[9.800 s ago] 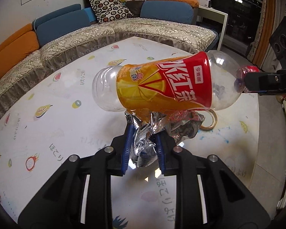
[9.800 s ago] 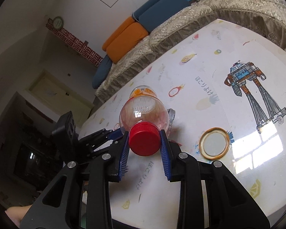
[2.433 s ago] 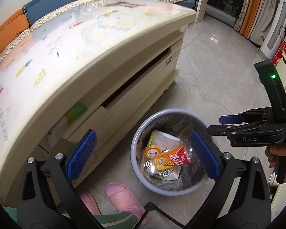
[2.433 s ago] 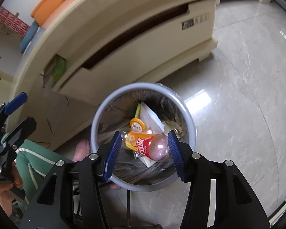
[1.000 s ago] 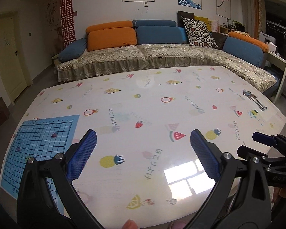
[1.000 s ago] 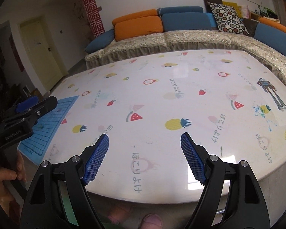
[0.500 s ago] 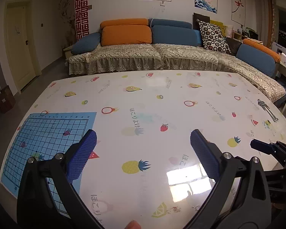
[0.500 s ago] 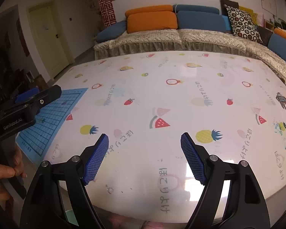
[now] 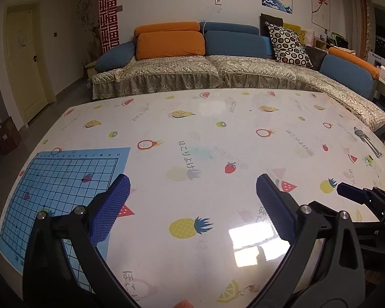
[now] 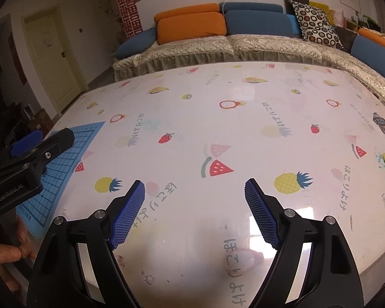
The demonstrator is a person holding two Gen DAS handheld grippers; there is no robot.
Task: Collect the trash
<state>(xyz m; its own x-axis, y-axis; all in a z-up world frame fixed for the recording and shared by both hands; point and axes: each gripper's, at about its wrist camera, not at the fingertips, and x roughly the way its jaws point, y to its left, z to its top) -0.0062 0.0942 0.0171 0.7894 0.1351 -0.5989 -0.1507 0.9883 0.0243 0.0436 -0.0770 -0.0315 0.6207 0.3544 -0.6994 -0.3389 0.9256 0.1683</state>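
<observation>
Both of my claws were back over the desk (image 9: 243, 133), and both were empty. My left claw (image 9: 192, 213) stood with its blue pads spread wide and nothing between them, only the fruit-print cover of the desk showing through the gap. My right claw (image 10: 195, 213) was the same: jaws apart, nothing gripped, a printed watermelon and pineapple visible beyond its tips.

That was the big change. A couple of seconds earlier I had been looking down into the grey bin on the floor beside the desk, where the orange-labelled bottle and the crinkled foil wrapper lay with the other rubbish. Before that, those two pieces had been in my claws. Now the bin was out of both views, and so was the trash.

Over the last second my two views had crept in lower and nearer across the desk. The blue grid mat (image 9: 64, 192) sat flat at the left near corner, and the sofa (image 9: 205, 71) ran along behind the far edge.

I could find no loose rubbish anywhere on the desk surface that I could see. I judged the collecting as good as finished, unless something lay beyond the near edge, out of sight.
</observation>
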